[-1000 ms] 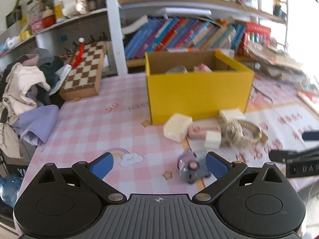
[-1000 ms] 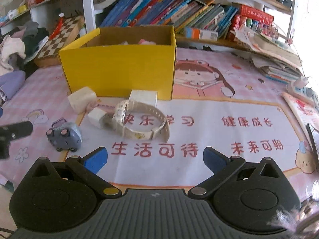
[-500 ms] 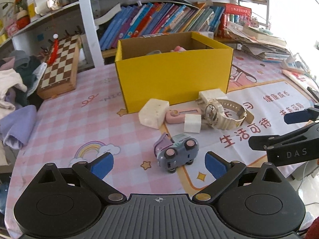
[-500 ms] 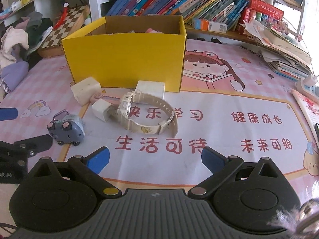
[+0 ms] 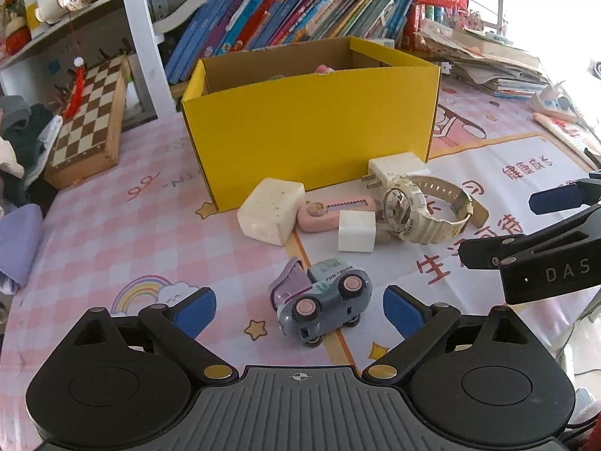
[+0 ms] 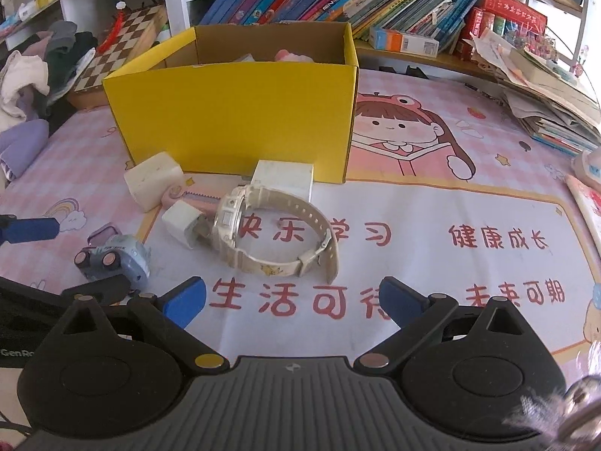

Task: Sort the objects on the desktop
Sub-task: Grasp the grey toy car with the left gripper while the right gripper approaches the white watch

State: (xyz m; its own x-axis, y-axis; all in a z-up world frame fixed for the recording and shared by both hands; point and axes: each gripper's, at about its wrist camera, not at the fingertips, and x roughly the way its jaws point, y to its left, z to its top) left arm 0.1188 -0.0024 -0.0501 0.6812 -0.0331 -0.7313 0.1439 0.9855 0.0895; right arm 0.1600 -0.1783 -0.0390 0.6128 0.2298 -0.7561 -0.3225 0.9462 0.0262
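A grey-blue toy car (image 5: 323,300) with pink wheels stands on the mat, right between the blue pads (image 5: 195,308) of my left gripper (image 5: 299,308). Its jaws are closing and neither pad touches the car. Beyond it lie a white block (image 5: 272,210), a pink ruler-like piece (image 5: 330,214), a small white cube (image 5: 357,231), a white plug charger (image 5: 394,169) and a cream watch (image 5: 424,210), all before the open yellow box (image 5: 311,127). My right gripper (image 6: 293,300) stands open and empty just short of the watch (image 6: 270,236).
A chessboard (image 5: 90,120) leans at the back left beside a pile of clothes (image 6: 26,86). Bookshelves (image 5: 293,18) run behind the box. Stacked papers (image 6: 544,86) sit at the right. The printed mat (image 6: 469,195) right of the watch is bare.
My left gripper has come forward and down, so the toy car now lies between its pads instead of ahead to the right. The right gripper has edged closer to the watch.
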